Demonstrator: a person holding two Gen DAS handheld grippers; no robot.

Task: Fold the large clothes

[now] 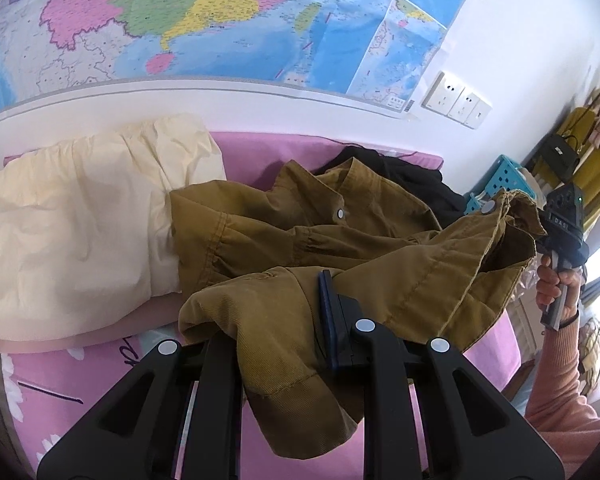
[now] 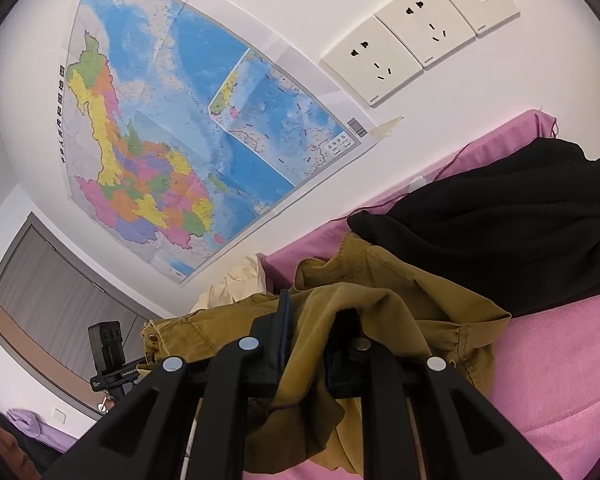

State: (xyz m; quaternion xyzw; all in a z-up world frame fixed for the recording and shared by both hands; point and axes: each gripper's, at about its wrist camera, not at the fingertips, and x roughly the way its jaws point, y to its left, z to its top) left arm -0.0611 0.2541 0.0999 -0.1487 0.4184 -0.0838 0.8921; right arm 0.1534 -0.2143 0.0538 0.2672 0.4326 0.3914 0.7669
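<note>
A bed (image 1: 284, 148) with a pink-purple sheet fills the lower part of both views and stands against a white wall. A large coloured wall map (image 1: 204, 20) hangs on that wall, with a row of white sockets (image 1: 456, 100) to its right.

On the sheet at the left lies a cream pillow (image 1: 76, 216). Just beside it, touching its right edge, sprawls the mustard-brown corduroy jacket (image 1: 300, 220), rumpled and unfolded, with silver snap buttons showing. Part of it rests on the bed and part is lifted toward the cameras. A black garment (image 2: 500, 224) lies behind the jacket near the wall and touches its far edge.

The left gripper (image 1: 284, 320) points steeply down over the bed. Its fingers (image 1: 328, 316) are clenched on a hem of the jacket, whose cloth drapes over and hides one of them.

The right gripper (image 2: 308, 332) is tilted less steeply and rolled, so the wall looks slanted in its view. Its fingers (image 2: 282, 332) are clenched on another bunched edge of the jacket, with cloth hanging down between the black linkages. In the left wrist view this gripper sits at the far right, raised above the bed, with the person's hand (image 1: 552, 280) wrapped around its handle and a pink sleeve (image 1: 560, 392) running down from the wrist.
</note>
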